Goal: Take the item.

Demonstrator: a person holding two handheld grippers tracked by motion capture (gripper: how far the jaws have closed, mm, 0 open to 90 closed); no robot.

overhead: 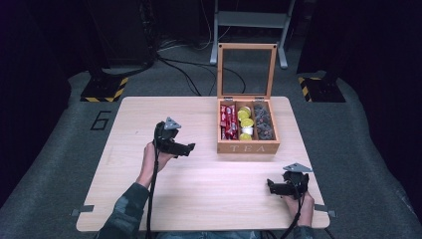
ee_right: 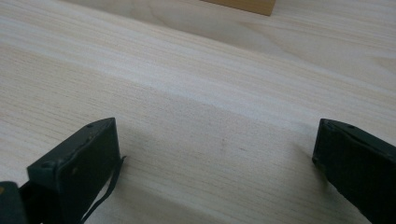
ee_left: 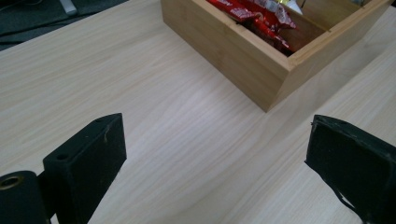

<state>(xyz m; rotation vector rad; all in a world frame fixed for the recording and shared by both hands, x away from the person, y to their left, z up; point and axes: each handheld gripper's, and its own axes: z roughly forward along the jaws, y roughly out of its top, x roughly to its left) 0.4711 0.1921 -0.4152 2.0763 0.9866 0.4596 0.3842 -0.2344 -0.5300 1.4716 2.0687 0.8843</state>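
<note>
Standing on the table (overhead: 199, 189) with its lid raised, the tea box (overhead: 247, 147) holds red packets (overhead: 228, 122) in its left compartment. The left gripper (overhead: 191, 148) hovers just left of the box, jaws apart and empty. The right gripper (overhead: 269, 186) hovers nearer the person than the box, jaws likewise apart.

The high view looks down and forward from above the person's side and takes in the whole table (overhead: 199, 189). The 2 gripper views sit low and close to the wood. The left gripper view faces the tea box (ee_left: 233, 51), which the high view shares.
</note>
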